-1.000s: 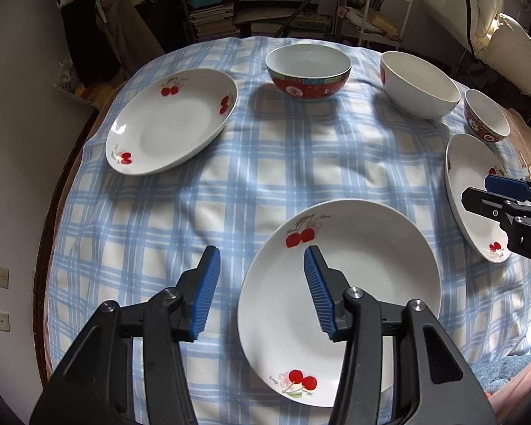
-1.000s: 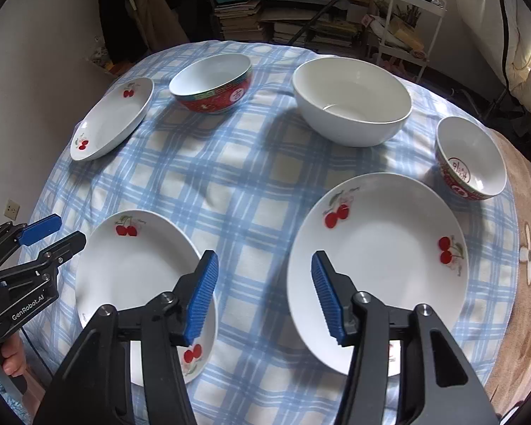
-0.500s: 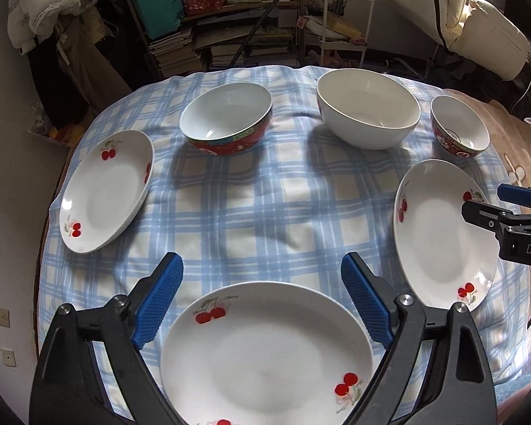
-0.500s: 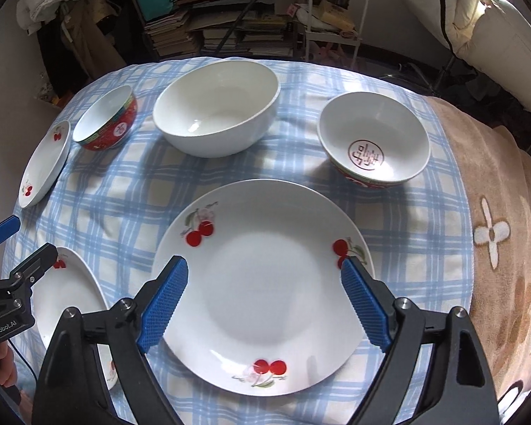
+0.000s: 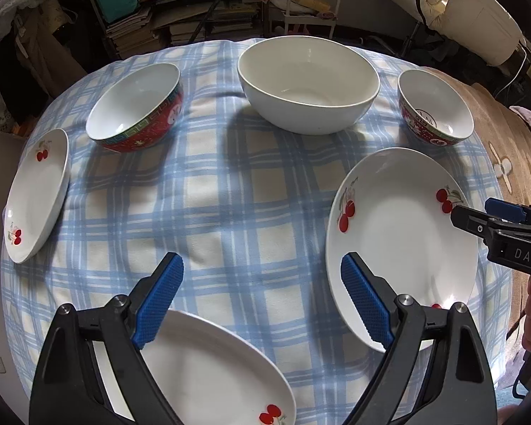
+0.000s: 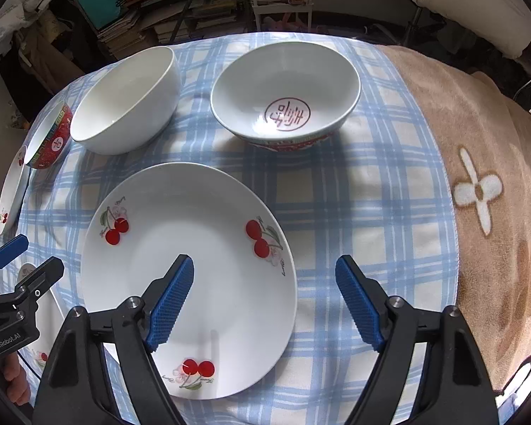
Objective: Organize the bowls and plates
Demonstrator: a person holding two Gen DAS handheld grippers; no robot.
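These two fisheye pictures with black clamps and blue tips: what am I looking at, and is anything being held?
A person holds a hand-held gripper in each hand, each carrying a camera looking along its fingers. One picture is from the left gripper, one from the right gripper. Below lies a checked tablecloth with three cherry plates, nearest the right gripper this plate, a white bowl and two red bowls. The left stands open; the right's jaws are closing slightly, straddling the plate's edge without gripping. Nothing is held.

A round tabletop wears a blue checked cloth. Three cherry plates and three bowls sit on it. A brown blanket covers its right side.
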